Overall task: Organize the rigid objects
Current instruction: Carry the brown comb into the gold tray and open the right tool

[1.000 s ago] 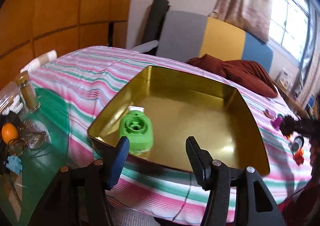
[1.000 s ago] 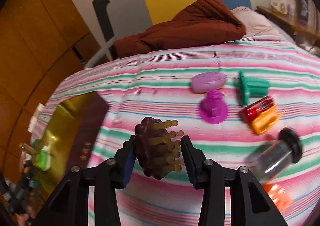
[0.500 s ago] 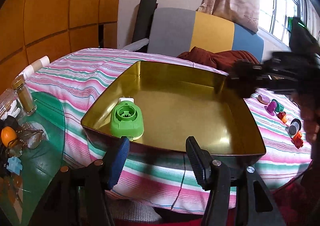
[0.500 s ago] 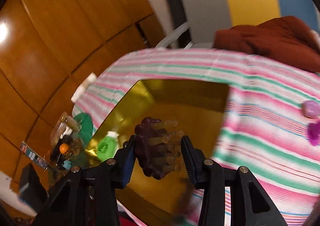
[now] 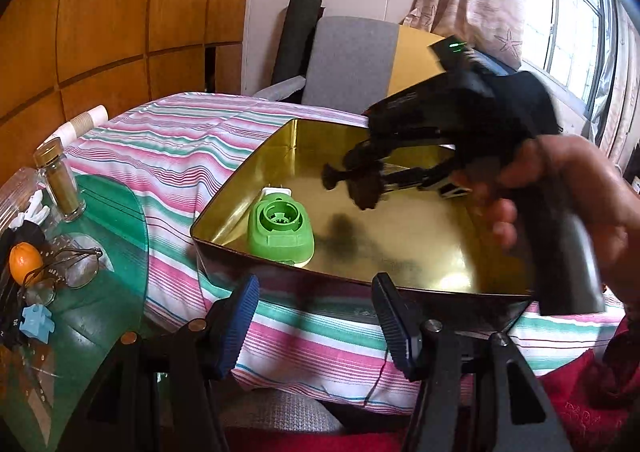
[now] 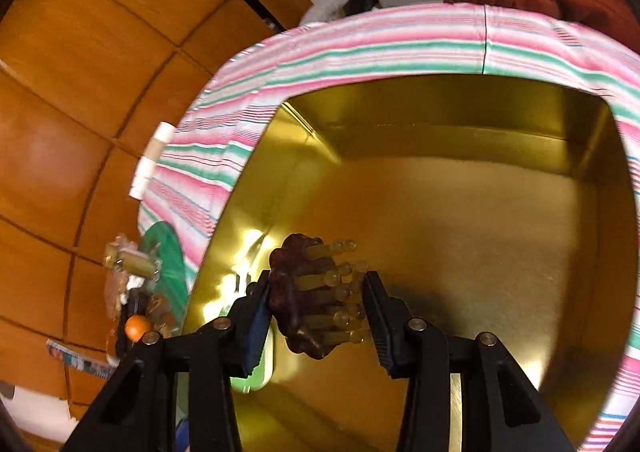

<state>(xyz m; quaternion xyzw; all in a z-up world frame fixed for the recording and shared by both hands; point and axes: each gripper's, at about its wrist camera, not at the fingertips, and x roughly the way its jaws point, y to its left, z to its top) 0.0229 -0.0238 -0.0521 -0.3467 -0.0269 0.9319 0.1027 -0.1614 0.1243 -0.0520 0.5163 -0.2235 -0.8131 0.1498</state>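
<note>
Carrying the brush over the gold tin

I am holding the brown bristle brush [image 6: 308, 300] in my right claw [image 6: 316, 306], narrowed on it sideways, the dark back against one pad and the bristle tips against the other, so the bristles are pointing across the claw; its longer side is running along the fingers. My left claw [image 5: 314, 318] is gaping wide and empty just short of the gold tin [image 5: 496, 272]. The brush is hanging above the tin's floor, right of the green plastic piece [image 5: 280, 230] lying inside. The drop spot, I judge, is lying straight below, on the striped bed [image 5: 176, 155].
</note>
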